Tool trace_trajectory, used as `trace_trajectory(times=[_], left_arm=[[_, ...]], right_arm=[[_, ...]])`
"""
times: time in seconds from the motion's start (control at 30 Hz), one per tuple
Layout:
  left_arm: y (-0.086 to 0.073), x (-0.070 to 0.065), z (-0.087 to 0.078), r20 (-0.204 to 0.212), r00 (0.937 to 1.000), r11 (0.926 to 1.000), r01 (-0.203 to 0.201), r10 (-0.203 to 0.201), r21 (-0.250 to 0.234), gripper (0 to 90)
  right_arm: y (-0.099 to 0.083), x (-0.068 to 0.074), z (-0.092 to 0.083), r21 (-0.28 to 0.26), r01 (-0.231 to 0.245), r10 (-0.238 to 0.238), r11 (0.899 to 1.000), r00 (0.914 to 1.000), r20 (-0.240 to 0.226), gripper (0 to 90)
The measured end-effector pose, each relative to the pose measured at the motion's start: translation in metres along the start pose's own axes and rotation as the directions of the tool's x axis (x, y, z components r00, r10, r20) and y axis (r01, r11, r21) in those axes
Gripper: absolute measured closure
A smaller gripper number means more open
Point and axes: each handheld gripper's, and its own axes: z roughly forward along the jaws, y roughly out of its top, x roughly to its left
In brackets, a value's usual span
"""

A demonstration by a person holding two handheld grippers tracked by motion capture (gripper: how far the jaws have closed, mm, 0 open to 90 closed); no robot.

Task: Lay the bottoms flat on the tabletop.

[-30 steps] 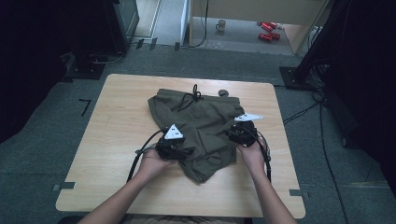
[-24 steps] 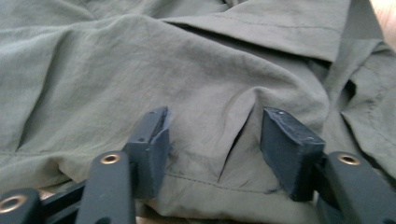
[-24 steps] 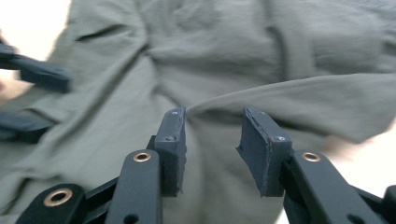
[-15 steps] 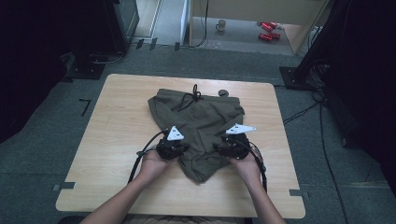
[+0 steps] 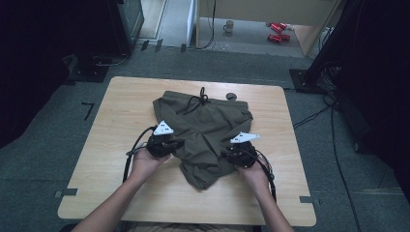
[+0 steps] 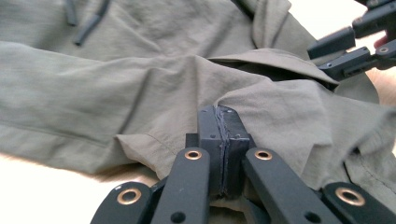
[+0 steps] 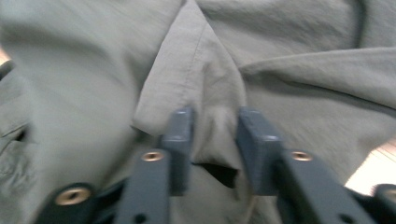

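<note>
A pair of olive-green woven fabric shorts [image 5: 205, 137] lies crumpled near the middle of the pale wooden rectangular surface [image 5: 116, 104], waistband toward the far edge, one leg folded toward the person. A dark drawstring [image 5: 199, 98] loops over the waistband.

The left claw [image 5: 175, 144], black with a grey three-cornered plate on top, sits at the left edge of the shorts, held in the person's left hand [image 5: 145, 162]. In the left gripper view its jaws are clenched tight together, pinching a fold of the olive cloth at a hem corner [image 6: 219, 105]; fabric bunches up around the pads.

The right claw [image 5: 226, 154], of the same build, sits at the right side of the shorts in the person's right hand [image 5: 254, 171]. In the right gripper view a raised ridge of cloth [image 7: 212, 121] stands between its two pads. The jaws have just been closing around it, and a visible gap remains; that view is blurred, so whether the pads press the cloth yet cannot be told.

A black cable [image 5: 133, 152] trails from the left claw across the surface. A small dark round disc [image 5: 231, 96] rests on the wood just beyond the waistband. Grey carpeted floor [image 5: 58, 145] surrounds the surface, and red cans [image 5: 277, 32] lie on the floor far behind it.
</note>
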Motion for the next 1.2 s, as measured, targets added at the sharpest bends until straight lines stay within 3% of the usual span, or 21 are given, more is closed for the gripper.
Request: trace_trajectory(times=[0.03, 0.23, 0.37, 0.67, 0.73, 0.97, 1.2], left_arm=[[0.0, 0.005, -0.007, -0.006, 1.0, 1.0, 0.008, -0.008, -0.003, 90.0], [-0.003, 0.017, -0.025, -0.026, 0.9996, 0.9999, 0.012, -0.012, -0.003, 90.0], [-0.009, 0.03, -0.045, -0.056, 0.9982, 0.9997, 0.023, -0.023, -0.005, 90.0], [-0.027, 0.043, -0.074, -0.1, 0.9941, 0.999, 0.042, -0.043, -0.01, 90.0], [-0.032, 0.047, -0.08, -0.12, 0.9919, 0.9992, 0.04, -0.04, -0.004, 90.0], [-0.053, 0.072, -0.109, -0.18, 0.9772, 0.9937, 0.111, -0.112, -0.017, 90.0], [-0.064, 0.088, -0.123, -0.221, 0.9636, 0.9885, 0.148, -0.151, -0.029, 90.0]], right_arm=[[0.0, -0.002, -0.001, -0.004, -0.014, 0.014, 1.0, 0.9999, 0.002, 81.3], [-0.002, -0.008, -0.006, -0.017, -0.041, 0.042, 0.999, 0.9991, 0.005, 87.3], [-0.003, -0.011, -0.008, -0.021, -0.063, 0.063, 0.998, 0.998, -0.002, 86.6], [-0.005, -0.012, -0.006, -0.016, -0.062, 0.063, 0.998, 0.998, 0.009, 83.6], [-0.006, -0.013, -0.004, -0.013, -0.065, 0.065, 0.998, 0.9978, 0.011, 82.8], [-0.01, -0.014, 0.002, 0.004, -0.067, 0.067, 0.998, 0.9975, 0.024, 80.7], [-0.011, -0.014, 0.006, 0.015, -0.07, 0.069, 0.997, 0.997, 0.035, 79.6]])
